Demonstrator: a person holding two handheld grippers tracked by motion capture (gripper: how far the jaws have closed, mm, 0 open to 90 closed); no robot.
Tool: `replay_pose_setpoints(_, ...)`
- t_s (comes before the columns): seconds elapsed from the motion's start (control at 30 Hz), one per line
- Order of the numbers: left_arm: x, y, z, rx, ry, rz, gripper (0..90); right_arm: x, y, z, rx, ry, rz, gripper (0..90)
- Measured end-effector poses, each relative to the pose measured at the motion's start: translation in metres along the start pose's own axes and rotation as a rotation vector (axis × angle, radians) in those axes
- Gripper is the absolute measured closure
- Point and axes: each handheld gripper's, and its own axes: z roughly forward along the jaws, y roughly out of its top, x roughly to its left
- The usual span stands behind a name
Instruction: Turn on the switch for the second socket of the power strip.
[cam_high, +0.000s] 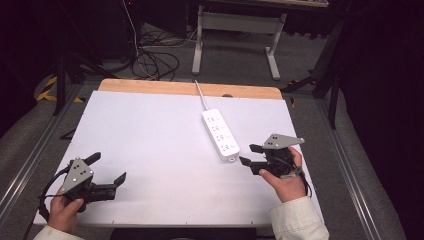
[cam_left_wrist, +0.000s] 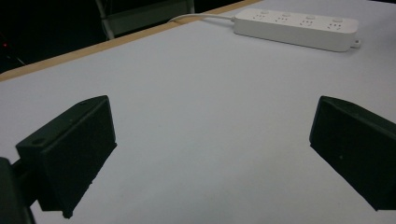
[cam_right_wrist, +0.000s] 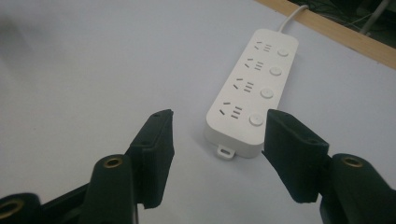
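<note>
1. Dark room, cables on the floor; my white tabletop with a wooden far edge (cam_high: 150, 150) is bare apart from one item.
2. The white four-socket plastic power strip (cam_high: 220, 134) lies right of centre, cord running off the far edge.
3. My left gripper (cam_high: 102, 172) hovers wide open, well apart from it.
4. My right gripper (cam_high: 251, 156), jaws wide and empty, sits just beside the strip's near end; I judge this an approach, and next I'd need to straddle that end.

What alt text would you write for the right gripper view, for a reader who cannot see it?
A white power strip with four sockets and four round buttons lies on a white table, just beyond the open right claw. Its cable runs away over the table's wooden edge.
</note>
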Motion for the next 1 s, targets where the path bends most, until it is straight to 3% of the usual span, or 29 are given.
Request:
replay_pose_setpoints(0.3, 0.001, -0.001, 0.0, 0.002, -0.008, -0.015, 0.7, -0.007, 0.026, 0.01, -0.016, 0.008, -0.001, 43.3)
replay_pose_setpoints(0.5, 0.001, 0.0, -0.001, 0.004, -0.008, -0.003, 0.7, -0.015, 0.043, 0.013, -0.007, -0.005, -0.008, 43.3)
replay_pose_setpoints(0.67, 0.001, 0.0, 0.0, 0.004, -0.008, 0.0, 0.7, -0.019, 0.047, 0.016, -0.001, -0.015, -0.008, 43.8)
replay_pose_setpoints(0.77, 0.0, 0.0, 0.0, 0.003, -0.009, -0.005, 0.7, -0.021, 0.049, 0.019, -0.015, -0.002, 0.008, 51.4)
replay_pose_setpoints(0.93, -0.002, -0.002, 0.0, 0.018, 0.001, 0.006, 0.6, -0.025, 0.055, 0.021, -0.026, -0.003, 0.011, 78.4)
replay_pose_setpoints(1.0, -0.003, -0.003, -0.002, 0.019, 0.007, 0.001, 0.4, -0.027, 0.059, 0.023, -0.022, -0.011, 0.002, 85.4)
